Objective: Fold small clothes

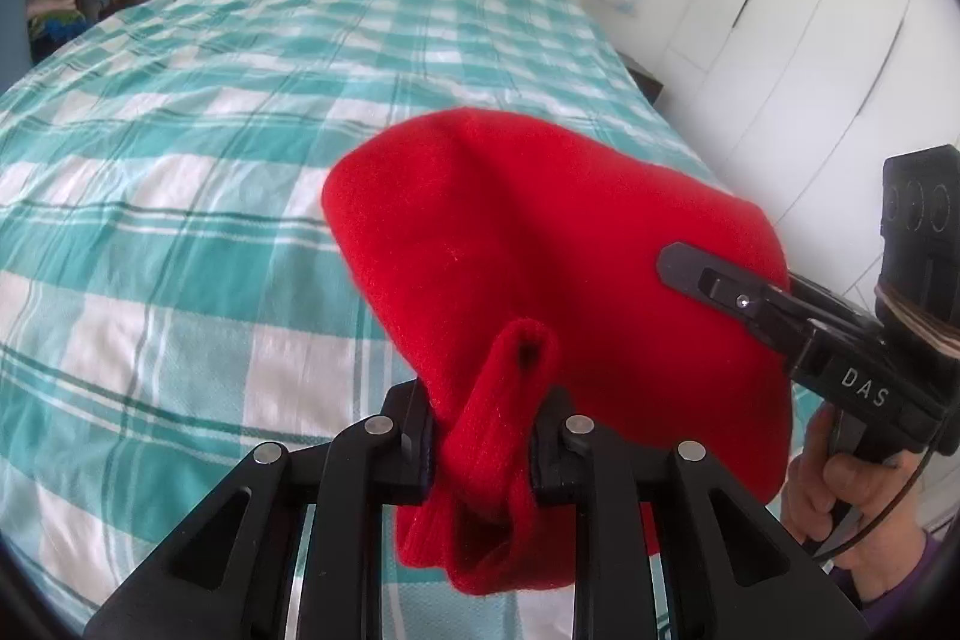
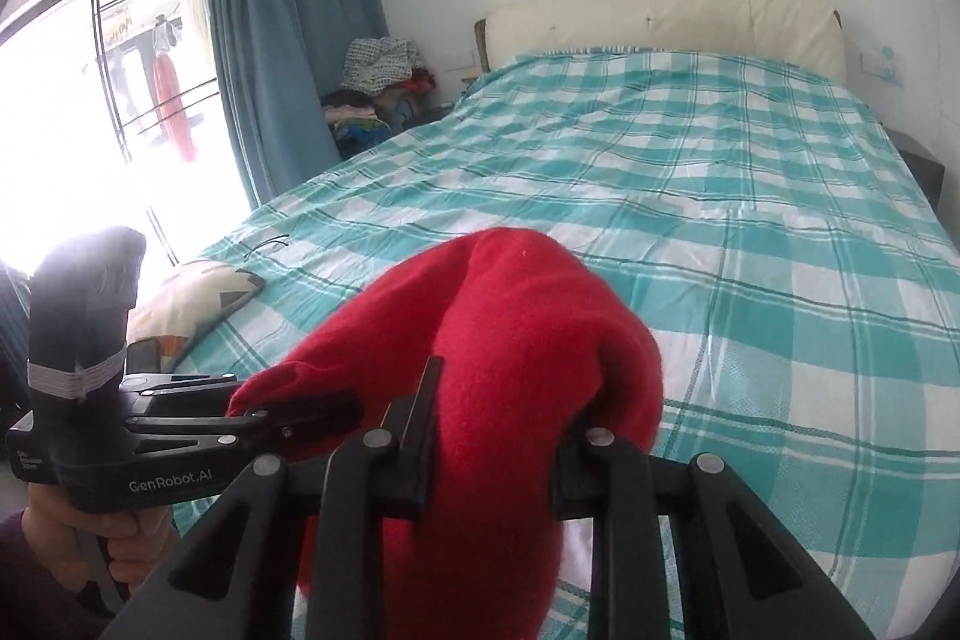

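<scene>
I see the bed (image 1: pixel 180 148) first, a teal and white check cover filling both views, with a cream headboard (image 2: pixel 660 16) at its far end and a patterned cushion (image 2: pixel 192 298) at its left edge. The red knit hat (image 1: pixel 540 244) hangs in the air over the near end of the bed, clear of the cover. It is soft, fuzzy and bright red, with a ribbed band bunched at the bottom. My left gripper (image 1: pixel 483 436) points down toward the bed, its fingers clamped on a fold of that ribbed band. My right gripper (image 2: pixel 492 454) also tilts downward, fingers pinched on the hat's other side; a hand (image 1: pixel 840 484) shows under it. The hat is stretched between the two grips, its rounded crown pointing away toward the headboard.
</scene>
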A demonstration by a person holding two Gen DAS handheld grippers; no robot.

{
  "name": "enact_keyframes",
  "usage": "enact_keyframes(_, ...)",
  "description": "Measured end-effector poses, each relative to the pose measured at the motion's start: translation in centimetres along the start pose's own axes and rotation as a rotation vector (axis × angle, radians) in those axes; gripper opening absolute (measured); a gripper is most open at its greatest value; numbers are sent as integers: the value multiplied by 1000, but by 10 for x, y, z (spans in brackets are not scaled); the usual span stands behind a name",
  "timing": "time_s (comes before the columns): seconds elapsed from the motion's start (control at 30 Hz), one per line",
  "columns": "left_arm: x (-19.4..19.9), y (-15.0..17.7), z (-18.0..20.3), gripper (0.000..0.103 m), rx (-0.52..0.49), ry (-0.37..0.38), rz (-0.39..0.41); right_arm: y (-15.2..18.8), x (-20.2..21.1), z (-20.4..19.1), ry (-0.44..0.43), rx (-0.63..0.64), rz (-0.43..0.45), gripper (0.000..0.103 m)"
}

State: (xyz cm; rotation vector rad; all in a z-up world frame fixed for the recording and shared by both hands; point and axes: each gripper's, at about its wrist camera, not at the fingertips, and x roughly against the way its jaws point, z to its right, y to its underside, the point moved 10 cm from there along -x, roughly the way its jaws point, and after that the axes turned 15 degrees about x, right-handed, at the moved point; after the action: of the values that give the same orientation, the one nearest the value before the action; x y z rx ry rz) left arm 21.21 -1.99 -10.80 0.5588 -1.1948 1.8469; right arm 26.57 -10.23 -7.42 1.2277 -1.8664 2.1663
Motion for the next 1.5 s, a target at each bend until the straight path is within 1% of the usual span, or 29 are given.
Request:
enact_keyframes(0.03, -12, 16, -10, 30, 13, -18, -44, 15, -4, 6, -11, -35, -32, 32)
enact_keyframes(0.07, -24, 34, -20, 32, 21, -45, -87, 35, -10, 12, -26, -79, -78, 42)
enact_keyframes(0.1, -32, 53, -31, 32, 20, -75, -123, 61, -17, 19, -41, -128, -140, 49)
enact_keyframes(0.13, -36, 74, -41, 32, 10, -104, -149, 90, -22, 24, -48, -174, -203, 61)
enact_keyframes(0.17, -37, 91, -48, 34, -6, -135, -162, 118, -23, 27, -48, -208, -260, 66)
enact_keyframes(0.2, -32, 103, -53, 37, -25, -159, -155, 142, -19, 29, -43, -231, -301, 66)
enact_keyframes(0.23, -25, 110, -55, 48, -47, -180, -132, 162, -13, 30, -39, -246, -323, 66)
enact_keyframes(0.27, -15, 114, -54, 66, -75, -210, -96, 176, -4, 29, -34, -259, -327, 67)
enact_keyframes(0.3, -3, 114, -52, 75, -107, -252, -47, 183, 8, 29, -23, -270, -319, 69)
enact_keyframes(0.33, 10, 112, -49, 91, -136, -293, 11, 187, 20, 28, 4, -270, -311, 76)
enact_keyframes(0.37, 24, 108, -44, 100, -164, -326, 77, 185, 32, 27, 35, -262, -298, 84)
enact_keyframes(0.4, 38, 105, -38, 102, -189, -356, 140, 180, 46, 24, 64, -246, -278, 88)
enact_keyframes(0.43, 48, 98, -34, 102, -208, -388, 192, 172, 59, 20, 92, -224, -258, 92)
enact_keyframes(0.47, 57, 95, -30, 102, -218, -426, 226, 165, 71, 15, 122, -200, -245, 97)
enact_keyframes(0.53, 73, 94, -25, 102, -204, -486, 251, 150, 94, 0, 172, -139, -226, 102)
enact_keyframes(0.6, 86, 96, -23, 103, -203, -543, 275, 140, 112, -17, 204, -86, -213, 102)
enact_keyframes(0.63, 93, 98, -22, 103, -207, -564, 290, 137, 120, -25, 213, -68, -208, 102)
enact_keyframes(0.67, 98, 101, -21, 103, -204, -572, 289, 135, 127, -32, 222, -56, -201, 102)
enact_keyframes(0.7, 100, 105, -19, 103, -195, -568, 271, 134, 133, -39, 233, -46, -197, 102)
enact_keyframes(0.77, 101, 114, -17, 103, -171, -539, 213, 134, 143, -49, 257, -30, -200, 102)
enact_keyframes(0.83, 105, 122, -15, 102, -141, -510, 179, 136, 151, -57, 284, -19, -211, 102)
enact_keyframes(0.93, 107, 130, -14, 102, -94, -475, 137, 137, 162, -67, 295, -13, -225, 102)
enact_keyframes(1.07, 117, 136, -5, 102, -65, -432, 136, 137, 173, -76, 318, 13, -228, 102)
enact_keyframes(1.17, 122, 136, -1, 102, -70, -431, 152, 136, 176, -78, 336, 27, -229, 102)
enact_keyframes(1.4, 129, 137, -4, 103, -41, -406, 161, 132, 184, -77, 344, 1, -199, 102)
enact_keyframes(1.5, 134, 136, 1, 103, -48, -406, 179, 129, 187, -76, 346, -6, -188, 102)
